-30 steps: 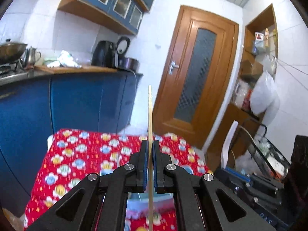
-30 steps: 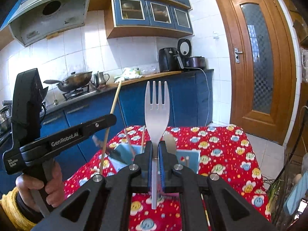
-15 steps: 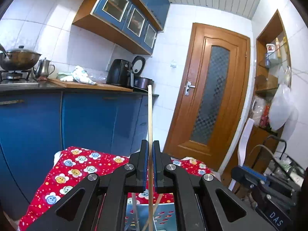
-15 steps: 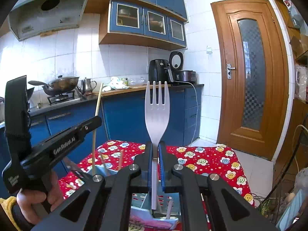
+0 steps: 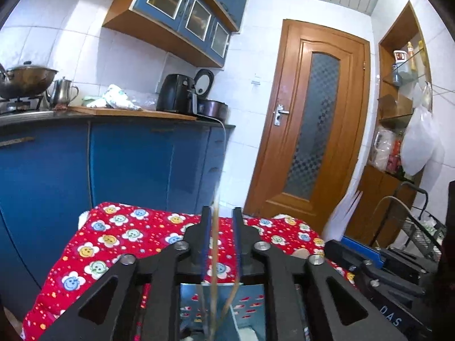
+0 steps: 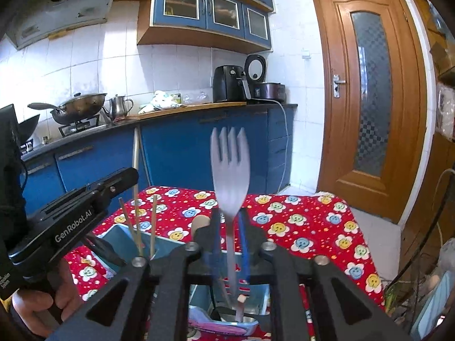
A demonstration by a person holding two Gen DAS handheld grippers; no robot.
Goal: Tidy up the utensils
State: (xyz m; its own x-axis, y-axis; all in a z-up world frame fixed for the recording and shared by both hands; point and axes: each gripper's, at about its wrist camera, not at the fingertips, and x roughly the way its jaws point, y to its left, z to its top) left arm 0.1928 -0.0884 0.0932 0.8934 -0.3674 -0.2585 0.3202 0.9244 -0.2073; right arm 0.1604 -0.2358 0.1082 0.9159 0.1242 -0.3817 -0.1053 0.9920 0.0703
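the left gripper point(image 5: 222, 221), low centre of its frame, has its jaws opening; a thin wooden chopstick point(image 5: 215, 244) stands blurred in the gap, close to the left pad, no longer pinched. its lower end drops into a blue utensil holder point(image 5: 250, 298) at the bottom edge, mostly hidden behind the gripper body. the right gripper point(image 6: 229, 224) is also opening its jaws; a pale plastic fork point(image 6: 229, 170) stands upright and motion-blurred between the pads, free of both, its handle reaching down into the same holder point(image 6: 113, 234). more chopsticks point(image 6: 153, 224) lean in the holder's left compartment. the holder sits on a red flowered tablecloth point(image 6: 298, 221). a hand point(image 6: 37, 309) is cut off at lower left.
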